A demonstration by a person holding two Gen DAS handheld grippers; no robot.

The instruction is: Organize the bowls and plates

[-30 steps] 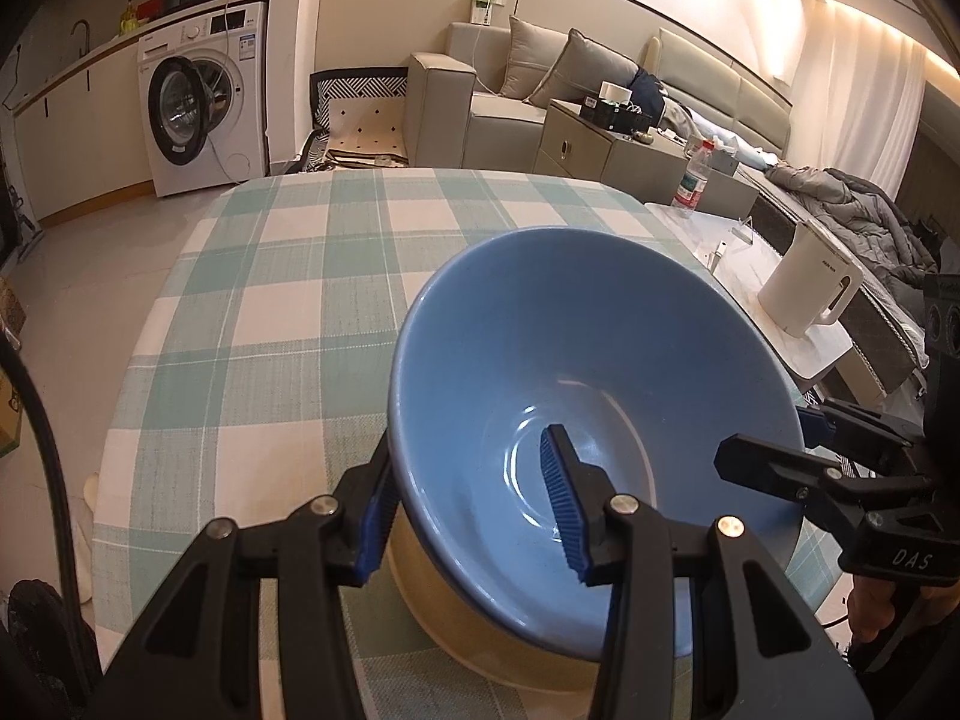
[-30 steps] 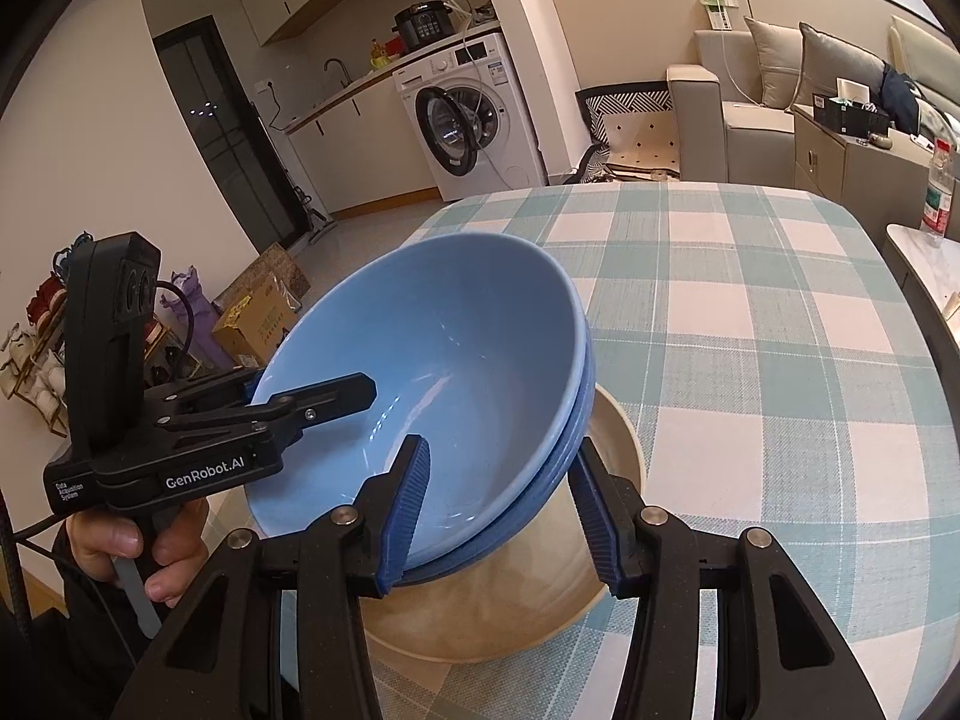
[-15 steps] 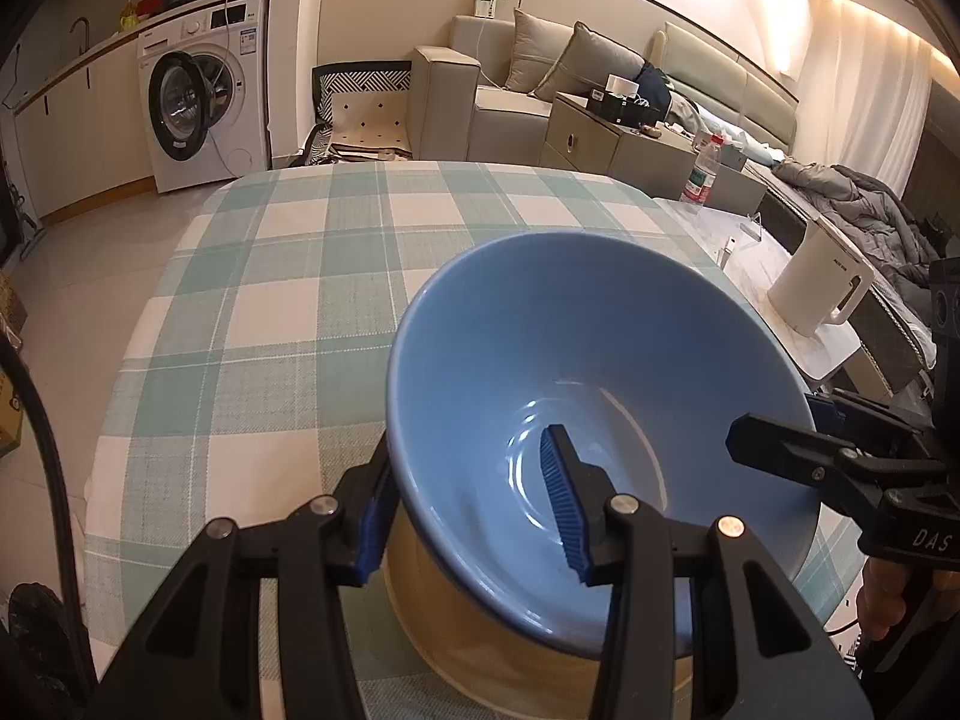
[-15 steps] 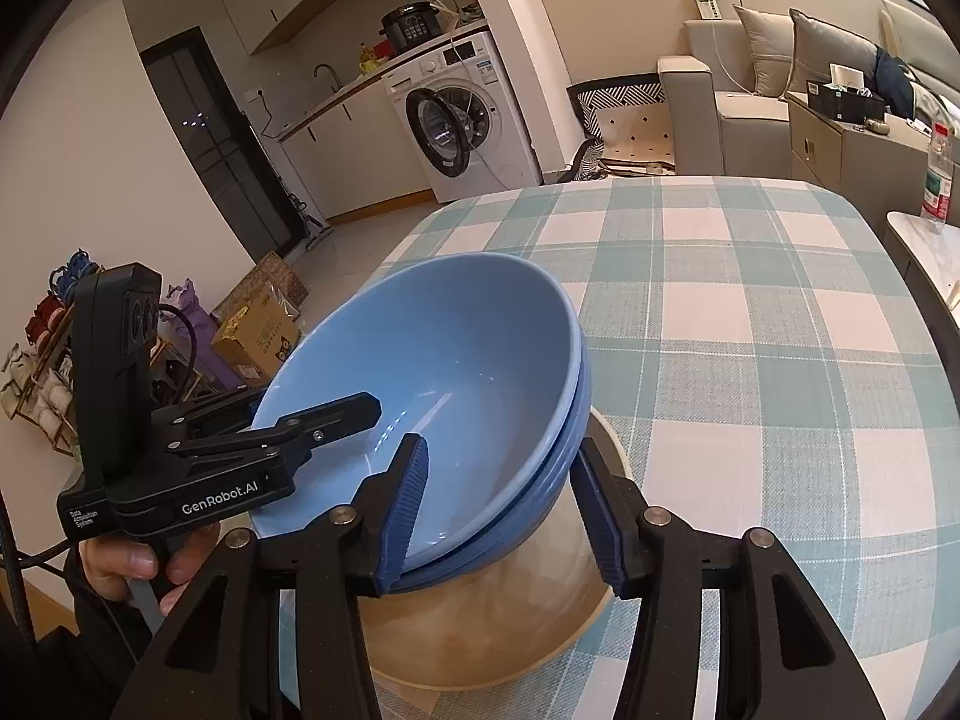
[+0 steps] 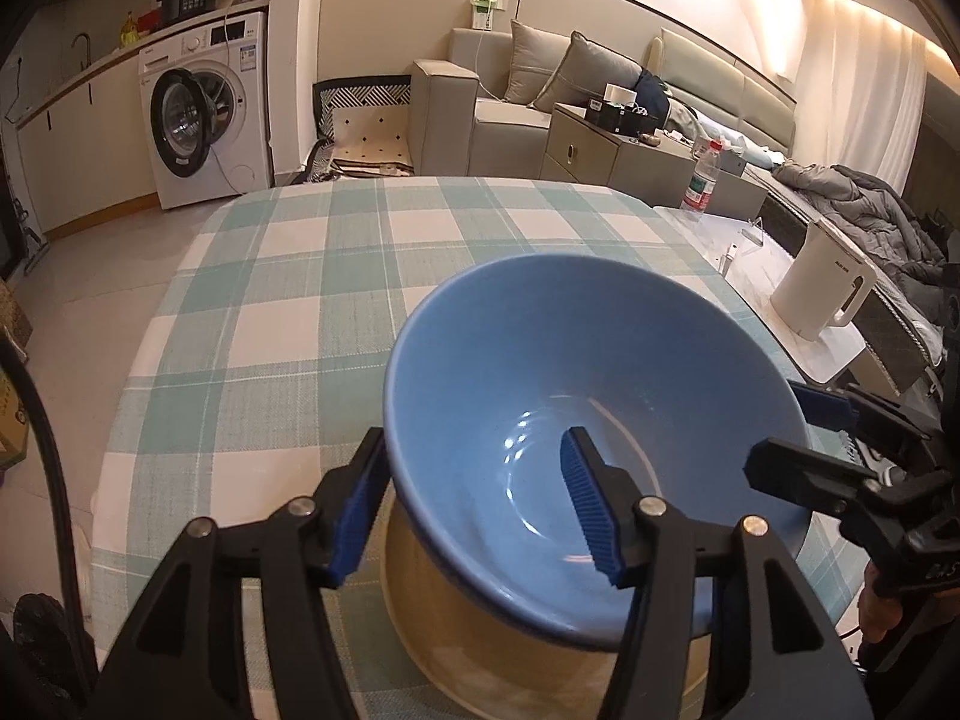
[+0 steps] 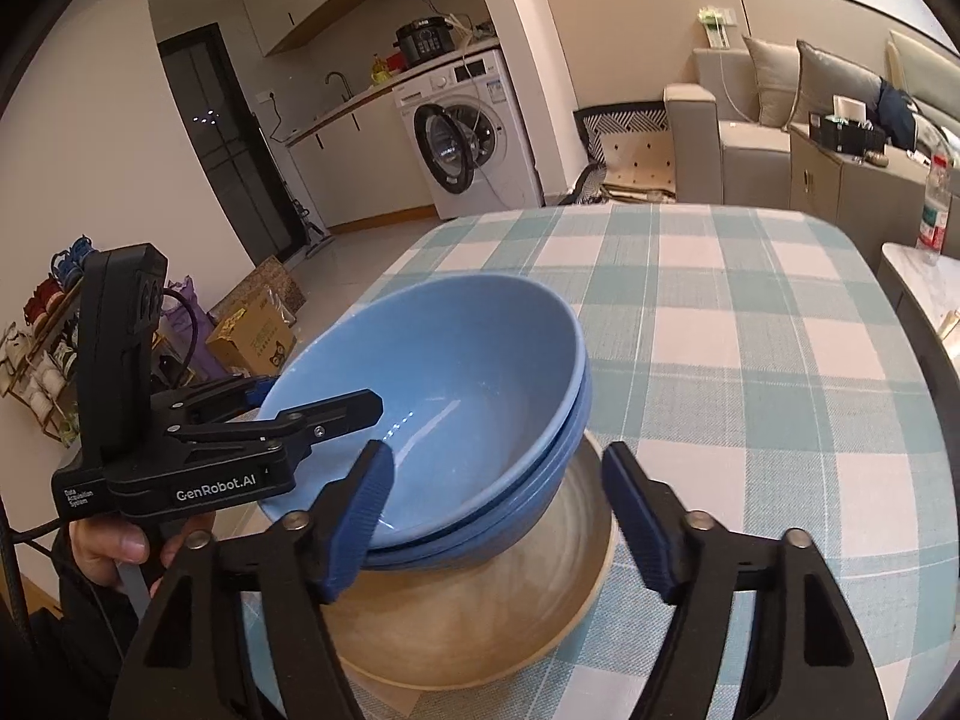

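Two nested blue bowls (image 6: 456, 396) sit tilted inside a beige bowl (image 6: 492, 618) on the checked table. In the left wrist view the top blue bowl (image 5: 576, 396) fills the middle, with the beige bowl (image 5: 456, 618) under it. My left gripper (image 5: 480, 510) straddles the blue bowl's near rim, one finger inside and one outside, jaws wide apart. It also shows in the right wrist view (image 6: 312, 408). My right gripper (image 6: 498, 516) straddles the opposite rim, jaws wide; it also shows in the left wrist view (image 5: 798, 426).
The checked tablecloth (image 5: 312, 276) stretches away behind the bowls. A white kettle (image 5: 822, 288) and a water bottle (image 5: 699, 177) stand on a side counter to the right. A washing machine (image 5: 204, 114) and sofa (image 5: 540, 96) lie beyond the table.
Both views have drawn back and up slightly from the bowls. The blue bowls have barely shifted in the beige bowl. Jaw openings look unchanged.
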